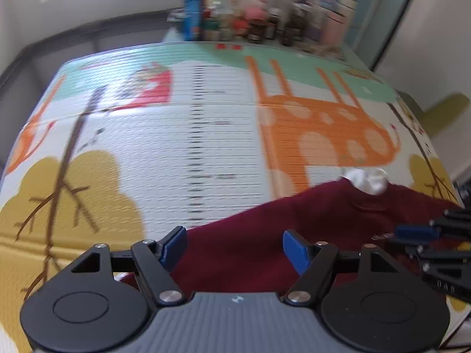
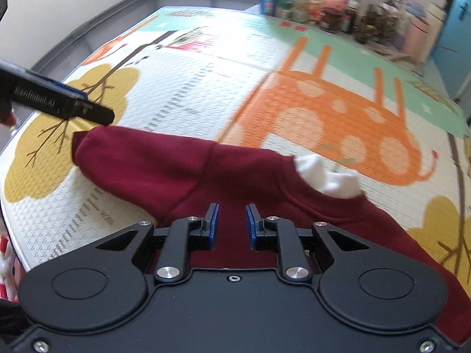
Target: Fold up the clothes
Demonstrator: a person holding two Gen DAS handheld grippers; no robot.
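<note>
A maroon sweater (image 2: 241, 173) with a white collar (image 2: 329, 176) lies on the cartoon play mat (image 2: 206, 88), one sleeve stretched left to its cuff (image 2: 81, 141). My right gripper (image 2: 232, 225) hovers over the sweater's body, its blue pads a small gap apart with nothing between them. The left gripper (image 2: 88, 108) hangs just above the cuff. In the left wrist view, the left gripper (image 1: 235, 247) is wide open over the maroon sweater (image 1: 294, 220), which fills the lower right up to the white collar (image 1: 368, 182). The right gripper (image 1: 424, 234) enters at the right edge.
Bottles, jars and a blue can (image 1: 192, 14) crowd the far end of the mat. A grey rail (image 2: 97, 23) borders the mat's left side. Red-and-white striped cloth (image 2: 8, 261) lies off the near left edge. A blue door (image 2: 459, 14) stands at the far right.
</note>
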